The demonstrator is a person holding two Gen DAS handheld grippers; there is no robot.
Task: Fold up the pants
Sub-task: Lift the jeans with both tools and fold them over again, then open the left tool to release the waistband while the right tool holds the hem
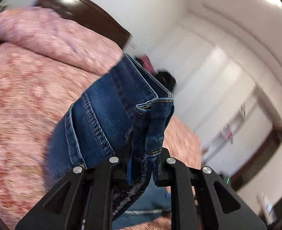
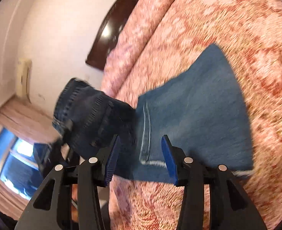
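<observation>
The blue jeans (image 1: 110, 115) lie on a pink patterned bed. My left gripper (image 1: 143, 164) is shut on a bunched part of the jeans with hems and seams, lifting it off the bedspread. In the right wrist view the jeans (image 2: 194, 118) spread flat across the bed, with a dark lifted bundle (image 2: 87, 115) at the left, held up by the other gripper. My right gripper (image 2: 141, 159) is open, its blue pads (image 2: 112, 163) on either side of the frayed hem edge, just above the denim. Both views are motion blurred.
The pink bedspread (image 2: 237, 38) covers the bed, with a rolled pink pillow (image 1: 45, 36) against the dark wooden headboard (image 1: 87, 13). White walls and a wardrobe (image 1: 227, 95) stand beyond the bed. A curtained window (image 2: 16, 153) is at the left of the right wrist view.
</observation>
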